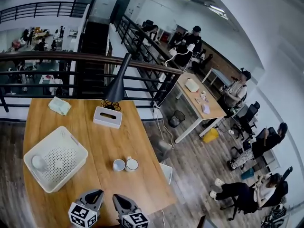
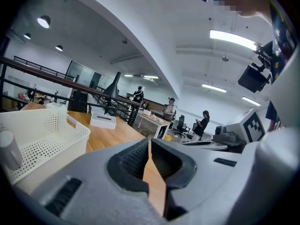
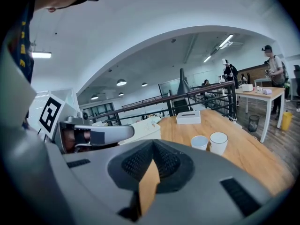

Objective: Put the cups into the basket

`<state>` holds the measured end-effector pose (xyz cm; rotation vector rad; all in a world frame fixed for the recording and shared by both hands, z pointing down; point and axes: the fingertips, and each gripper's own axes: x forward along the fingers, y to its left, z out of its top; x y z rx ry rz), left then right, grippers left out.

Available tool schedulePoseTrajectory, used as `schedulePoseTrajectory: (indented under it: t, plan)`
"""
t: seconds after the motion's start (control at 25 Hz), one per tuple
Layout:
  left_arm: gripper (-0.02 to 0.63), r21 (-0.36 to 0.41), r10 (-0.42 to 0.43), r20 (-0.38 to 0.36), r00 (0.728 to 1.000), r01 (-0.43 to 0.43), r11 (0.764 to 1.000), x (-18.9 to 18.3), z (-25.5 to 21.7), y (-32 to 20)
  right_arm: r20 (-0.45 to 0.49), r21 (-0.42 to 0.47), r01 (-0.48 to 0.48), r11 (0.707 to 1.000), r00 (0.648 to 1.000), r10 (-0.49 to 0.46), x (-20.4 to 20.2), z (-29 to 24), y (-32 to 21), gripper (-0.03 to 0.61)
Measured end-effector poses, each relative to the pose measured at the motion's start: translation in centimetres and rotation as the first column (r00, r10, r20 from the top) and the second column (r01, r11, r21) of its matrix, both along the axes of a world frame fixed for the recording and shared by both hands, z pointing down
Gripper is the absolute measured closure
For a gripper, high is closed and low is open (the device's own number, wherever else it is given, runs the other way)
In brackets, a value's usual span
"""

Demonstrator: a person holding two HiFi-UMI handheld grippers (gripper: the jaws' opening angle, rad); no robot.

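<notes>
Two white cups stand side by side on the wooden table, the left cup [image 1: 118,165] [image 3: 199,142] and the right cup [image 1: 131,164] [image 3: 218,142]. A white perforated basket [image 1: 71,141] [image 2: 51,125] sits at the table's left with one white cup [image 1: 39,163] [image 2: 9,150] inside it. My left gripper [image 1: 98,193] [image 2: 150,146] is shut and empty, near the front edge just right of the basket. My right gripper [image 1: 117,199] [image 3: 152,150] is beside it, also shut and empty, a little short of the two cups.
A white tissue box [image 1: 107,117] and a black lamp [image 1: 116,87] stand at the table's far side, a pale cloth [image 1: 59,106] at the far left. A black railing [image 1: 95,61] runs behind. Several people sit at desks on the right.
</notes>
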<state>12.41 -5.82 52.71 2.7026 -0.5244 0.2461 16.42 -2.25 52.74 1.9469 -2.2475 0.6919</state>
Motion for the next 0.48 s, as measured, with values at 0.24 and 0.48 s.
schedulePoseTrajectory:
  t: [0.24,0.48]
  plan:
    - [0.601,0.048,-0.023,0.017,1.0,0.022,0.999,2.7,0.2,-0.8,0.005,0.024,-0.004,1.0,1.0,0.004,3.2,1.4,0.3,0.565]
    - [0.548,0.063,-0.027,0.061,0.998,0.023,0.998,6.6,-1.1,-2.9,0.029,-0.008,-0.028,1.0,0.999,0.028,7.5,0.2,-0.7,0.565]
